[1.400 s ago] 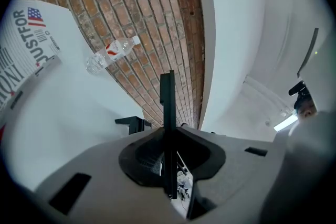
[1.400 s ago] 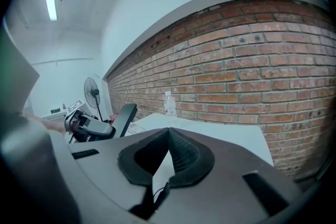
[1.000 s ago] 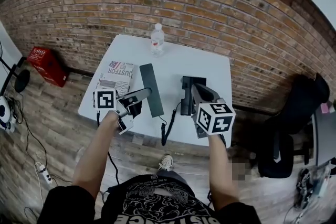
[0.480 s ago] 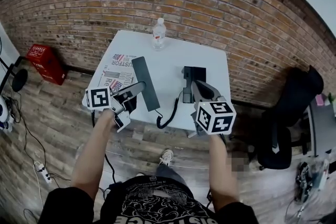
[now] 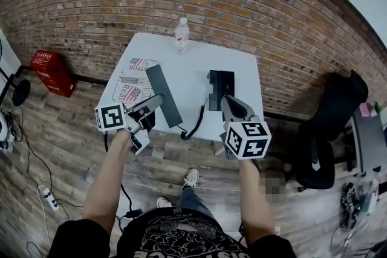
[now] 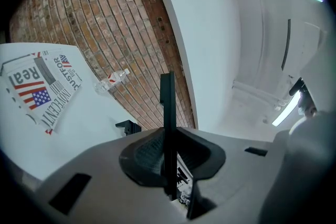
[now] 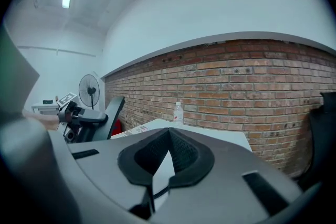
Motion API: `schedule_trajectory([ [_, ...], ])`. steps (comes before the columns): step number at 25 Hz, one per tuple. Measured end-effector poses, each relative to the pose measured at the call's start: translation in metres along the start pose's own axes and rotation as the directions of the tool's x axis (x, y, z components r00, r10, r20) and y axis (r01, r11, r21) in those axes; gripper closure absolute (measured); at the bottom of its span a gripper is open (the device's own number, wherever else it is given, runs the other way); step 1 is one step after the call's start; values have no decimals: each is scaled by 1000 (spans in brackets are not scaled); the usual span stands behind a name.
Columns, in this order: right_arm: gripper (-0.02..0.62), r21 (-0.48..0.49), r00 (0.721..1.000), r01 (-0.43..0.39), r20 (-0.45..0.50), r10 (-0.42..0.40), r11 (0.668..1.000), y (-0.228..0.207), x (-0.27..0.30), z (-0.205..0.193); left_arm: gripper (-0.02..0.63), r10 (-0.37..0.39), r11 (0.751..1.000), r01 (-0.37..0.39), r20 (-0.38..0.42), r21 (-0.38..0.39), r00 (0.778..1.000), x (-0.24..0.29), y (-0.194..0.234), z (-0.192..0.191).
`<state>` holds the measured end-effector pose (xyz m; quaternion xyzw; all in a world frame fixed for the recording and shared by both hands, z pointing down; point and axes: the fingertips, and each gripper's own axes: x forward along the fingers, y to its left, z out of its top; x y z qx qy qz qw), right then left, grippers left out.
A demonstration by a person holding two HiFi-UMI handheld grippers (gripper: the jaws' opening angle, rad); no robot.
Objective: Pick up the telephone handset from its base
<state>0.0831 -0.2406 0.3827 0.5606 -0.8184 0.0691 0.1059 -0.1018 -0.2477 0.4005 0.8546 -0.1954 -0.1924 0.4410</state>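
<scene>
Brick wall (image 5: 242,3): backdrop behind the base (image 5: 221,83), which sits toward the right of the white table (image 5: 242,69).

Table: bare around the base, so there is room to lift clear.

Newspaper (image 5: 132,83): lies flat, well to the left of the base. Its right edge is covered by the handset, so its print can only be read in part.

Handset (image 5: 162,90): off its cradle and left of the base, a long black bar held out over the table. It is gripped toward its near end, likely so the far end swings free of the base.

Left gripper (image 5: 156,102): left of the base, jaws pinching the handset edge-on. Its own view shows a thin black strip clamped between the pads, with the lower end hidden behind them.

Right gripper (image 5: 226,101): just in front of the base, jaws pressed together at the tips with nothing between them. It appears to be held ready to steady the base, which its own jaws block from its view.

Cord (image 5: 195,124): curls from the front of the base toward the handset and hangs slack. Where it joins either one is too small to make out.

Bottle (image 5: 181,34): upright behind and left of the base, near the wall and out of the way.

Unclear: the head view does not show whether the handset's far end clears the table.
</scene>
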Motion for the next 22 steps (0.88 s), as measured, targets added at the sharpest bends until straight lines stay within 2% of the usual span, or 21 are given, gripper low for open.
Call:
schedule_trajectory([
  [4, 595, 3, 1000, 22, 4, -22, 1000, -2, -11, -3, 532, -4, 999, 5, 3, -36, 1000, -5, -5, -7],
  [22, 595, -8, 999, 41, 7, -41, 999, -11, -28, -1, 532, -18, 1000, 18, -22, -5, 1000, 7, -12, -15],
])
